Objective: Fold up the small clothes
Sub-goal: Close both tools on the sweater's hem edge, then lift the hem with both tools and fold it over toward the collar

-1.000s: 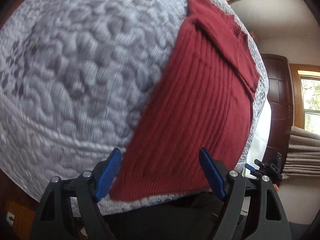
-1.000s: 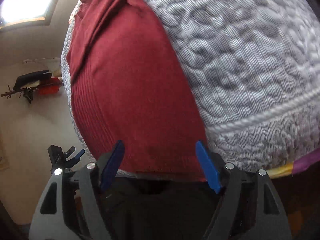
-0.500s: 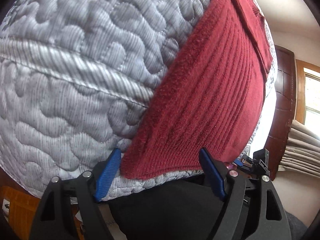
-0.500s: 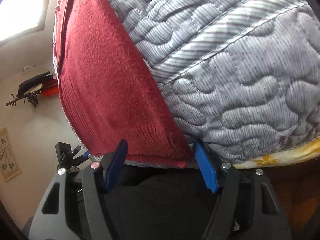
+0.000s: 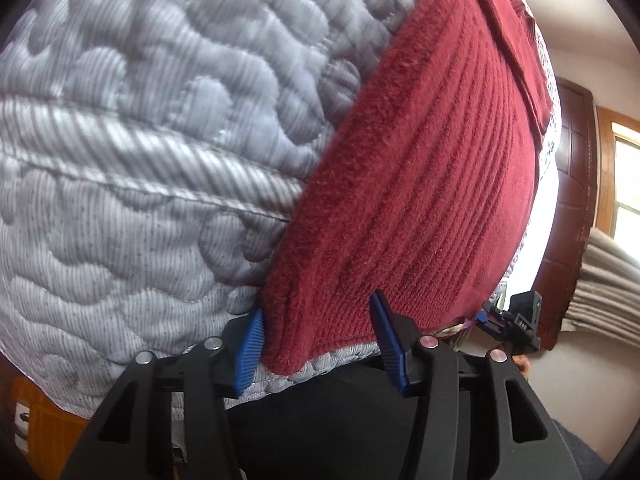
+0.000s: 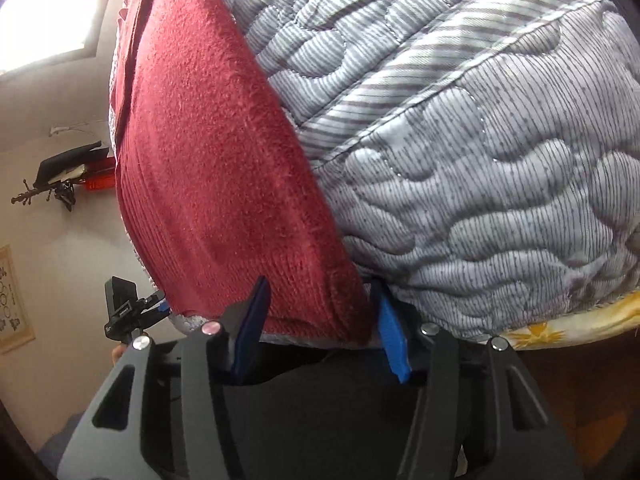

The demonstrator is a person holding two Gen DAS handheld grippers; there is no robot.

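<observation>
A dark red ribbed knit garment (image 5: 416,184) is laid flat on a grey quilted mattress (image 5: 152,128), its near hem reaching the mattress edge closest to the cameras. At the far end a folded-over part of the garment is seen, lying along its upper edge.

In the left wrist view, the left gripper (image 5: 318,336) is set at the garment's near left corner. Its blue pads (image 5: 249,344) are parted, with the hem corner lying between them; the left pad is placed just outside the garment's side edge and the right pad over the knit. Whether the cloth is pinched yet cannot be told.

In the right wrist view, the right gripper (image 6: 322,322) is placed at the near right corner of the garment (image 6: 208,168). Its jaws are likewise held apart, straddling the hem corner, with one pad over the cloth and the other just beside the garment's edge, against the mattress (image 6: 480,152).
</observation>
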